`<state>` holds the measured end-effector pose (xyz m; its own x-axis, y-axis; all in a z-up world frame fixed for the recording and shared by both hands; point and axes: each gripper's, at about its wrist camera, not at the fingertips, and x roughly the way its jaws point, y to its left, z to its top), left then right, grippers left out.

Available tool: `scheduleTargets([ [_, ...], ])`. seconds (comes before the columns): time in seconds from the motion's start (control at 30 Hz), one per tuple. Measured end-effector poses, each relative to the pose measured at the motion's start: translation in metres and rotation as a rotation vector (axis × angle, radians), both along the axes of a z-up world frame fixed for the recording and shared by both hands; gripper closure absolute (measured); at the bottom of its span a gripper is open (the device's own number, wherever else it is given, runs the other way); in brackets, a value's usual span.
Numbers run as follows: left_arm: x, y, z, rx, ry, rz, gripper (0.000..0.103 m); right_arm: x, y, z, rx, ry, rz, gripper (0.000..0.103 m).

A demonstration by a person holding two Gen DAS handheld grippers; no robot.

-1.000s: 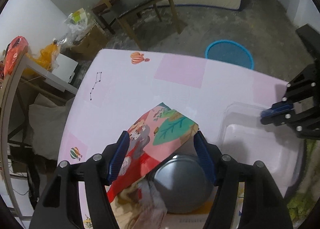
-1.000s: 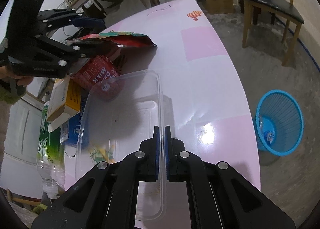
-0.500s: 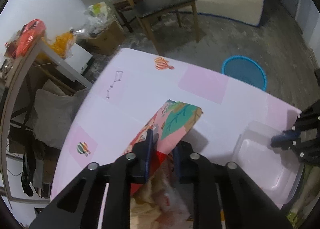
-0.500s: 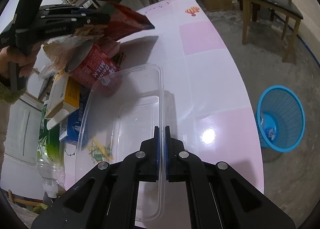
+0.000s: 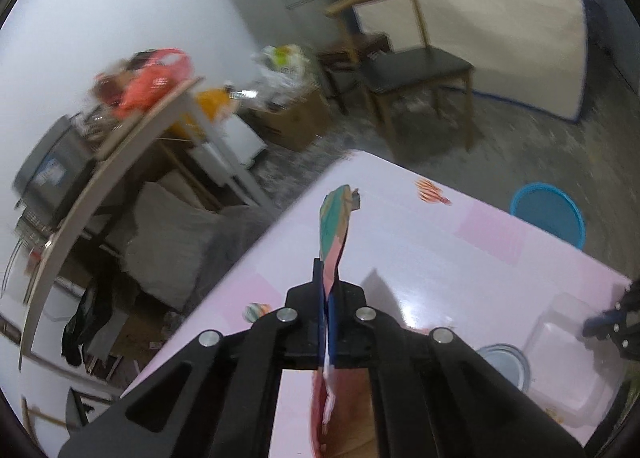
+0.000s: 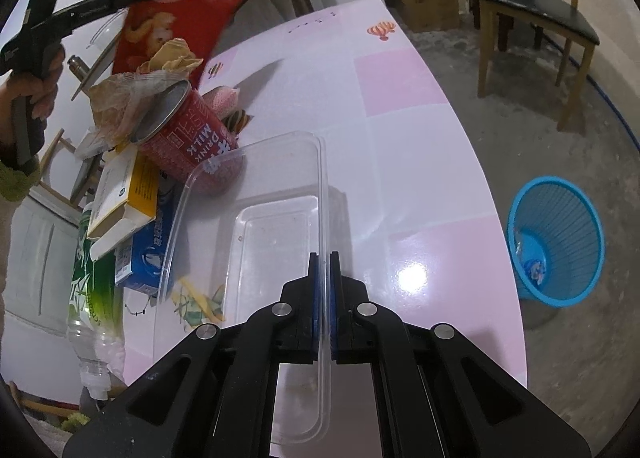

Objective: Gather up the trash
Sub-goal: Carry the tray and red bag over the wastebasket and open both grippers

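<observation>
Pink-and-white checked oilcloth covers the tabletop (image 6: pixel 400 162), with bare concrete floor beyond it and a wooden chair with a dark seat (image 6: pixel 536 10) at about one o'clock in the right wrist view; a round blue plastic mesh wastebasket (image 6: pixel 556 242) stands on the floor at three o'clock, just off the tabletop's edge, which is presumably where the rubbish is meant to go.

Left tongs (image 5: pixel 329 322) are clamped flat on a red and pink printed foil snack bag (image 5: pixel 334 234), gripped near its edge so the bag stands on its side and sticks out ahead of the tips; from the right wrist view the same bag (image 6: pixel 176 18) hangs in the air at eleven o'clock, clear of the heap below it, so it looks picked out and ready to carry off.

Right tongs (image 6: pixel 324 314) are pinched narrow on the long rim of a clear rectangular plastic food tray (image 6: pixel 276 242), which rests on the tabletop at twelve o'clock; that hold seems to steady the tray, or to ready it as the next piece.

Beside the tray at ten o'clock lies the remaining litter: a red tin labelled DRINK MILK (image 6: pixel 192 138) tipped on its side, crumpled paper wrapping (image 6: pixel 120 98), a yellow and white carton (image 6: pixel 124 194), a blue box (image 6: pixel 148 254) and a green-labelled plastic bottle (image 6: pixel 92 298).
</observation>
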<state>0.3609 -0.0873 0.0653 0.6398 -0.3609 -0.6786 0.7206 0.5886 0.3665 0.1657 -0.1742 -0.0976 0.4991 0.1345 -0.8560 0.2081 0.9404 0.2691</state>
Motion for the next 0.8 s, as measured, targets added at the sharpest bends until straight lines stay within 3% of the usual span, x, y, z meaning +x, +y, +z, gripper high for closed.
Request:
scheduleTargets([
  [0.3,0.009,0.071,0.058,-0.209,-0.107,0.187,0.102,-0.008,-0.005,0.011,-0.024,-0.025,-0.046,0.101],
  [0.5,-0.014,0.108,0.099,-0.338,-0.161,0.259,0.102,-0.018,-0.014,0.024,-0.05,-0.056,-0.077,0.101],
  [0.63,-0.045,0.121,0.128,-0.444,-0.141,0.234,0.102,-0.027,-0.024,0.037,-0.06,-0.091,-0.103,0.101],
  [0.8,-0.08,0.102,0.152,-0.528,-0.069,0.143,0.102,-0.044,-0.046,0.058,-0.066,-0.149,-0.157,0.101],
])
